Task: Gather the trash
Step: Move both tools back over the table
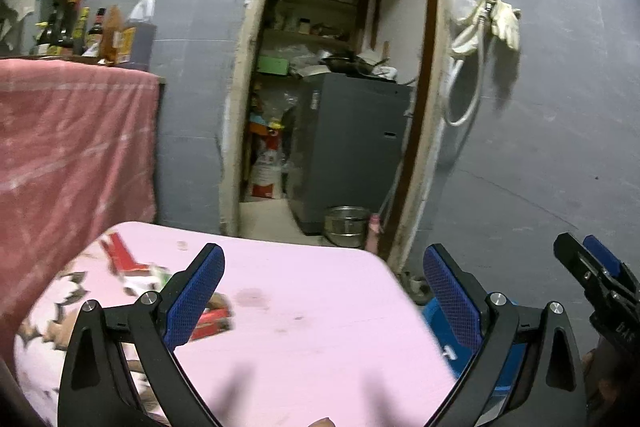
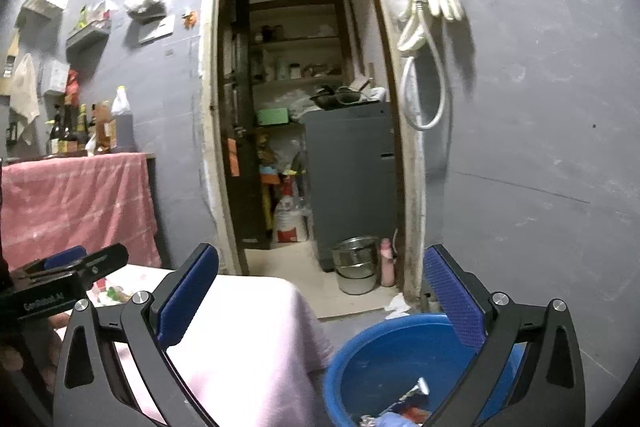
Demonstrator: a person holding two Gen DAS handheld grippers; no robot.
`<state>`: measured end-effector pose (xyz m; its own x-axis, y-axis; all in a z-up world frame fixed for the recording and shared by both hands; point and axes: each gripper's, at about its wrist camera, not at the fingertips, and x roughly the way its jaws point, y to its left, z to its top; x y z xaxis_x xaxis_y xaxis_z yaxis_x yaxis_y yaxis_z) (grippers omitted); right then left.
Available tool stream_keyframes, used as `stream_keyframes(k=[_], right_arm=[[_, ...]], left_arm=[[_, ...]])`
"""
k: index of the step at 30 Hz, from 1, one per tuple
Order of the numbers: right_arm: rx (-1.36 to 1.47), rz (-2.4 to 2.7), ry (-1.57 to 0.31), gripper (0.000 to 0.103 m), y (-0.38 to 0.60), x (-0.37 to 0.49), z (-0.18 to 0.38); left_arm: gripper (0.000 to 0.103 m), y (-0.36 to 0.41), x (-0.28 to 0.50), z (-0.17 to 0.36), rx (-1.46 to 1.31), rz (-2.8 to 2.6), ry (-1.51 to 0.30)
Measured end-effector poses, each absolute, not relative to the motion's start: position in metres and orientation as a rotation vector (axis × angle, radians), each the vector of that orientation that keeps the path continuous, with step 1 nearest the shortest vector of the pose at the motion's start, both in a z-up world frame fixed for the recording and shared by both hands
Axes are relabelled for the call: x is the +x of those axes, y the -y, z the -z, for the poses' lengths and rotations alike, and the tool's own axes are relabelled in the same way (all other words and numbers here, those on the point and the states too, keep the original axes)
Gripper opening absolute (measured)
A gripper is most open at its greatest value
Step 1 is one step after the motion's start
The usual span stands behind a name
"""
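Both pairs of tongs stood wide apart and held nothing. The left gripper (image 1: 322,291), with its blue ribbed pads on black arms, hung over the table covered in a pale pink cloth (image 1: 312,327), its jaws spread as far as they seemed to go and only bare cloth showing between them. On the left side of that table, towards its far edge, lay the litter not yet gathered: a red and white wrapper (image 1: 124,261) and, nearer the left finger, a red crumpled packet (image 1: 214,319), both blurred. The right gripper (image 2: 320,291) was just as widely spread and empty, poised above the gap between the table's right edge and a round blue plastic tub (image 2: 376,359) standing on the floor just beside it. In the tub's bottom lay scraps of trash, among them a torn foil wrapper (image 2: 408,397). A crumpled white paper (image 2: 396,305) sat on the floor beyond the tub, near the doorway (image 2: 304,107).
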<state>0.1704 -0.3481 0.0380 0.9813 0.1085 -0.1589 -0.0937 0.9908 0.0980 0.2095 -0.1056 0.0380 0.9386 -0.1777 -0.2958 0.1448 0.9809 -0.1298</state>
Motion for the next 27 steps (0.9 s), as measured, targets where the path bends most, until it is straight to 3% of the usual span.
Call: stream_keyframes(k=[27], right_arm=[[0.025,-0.332,-0.331,0.103,0.210,0.229,-0.028]], left_arm=[[0.097,-0.074,0.221,-0.007,-0.164,-0.134,-0.439]])
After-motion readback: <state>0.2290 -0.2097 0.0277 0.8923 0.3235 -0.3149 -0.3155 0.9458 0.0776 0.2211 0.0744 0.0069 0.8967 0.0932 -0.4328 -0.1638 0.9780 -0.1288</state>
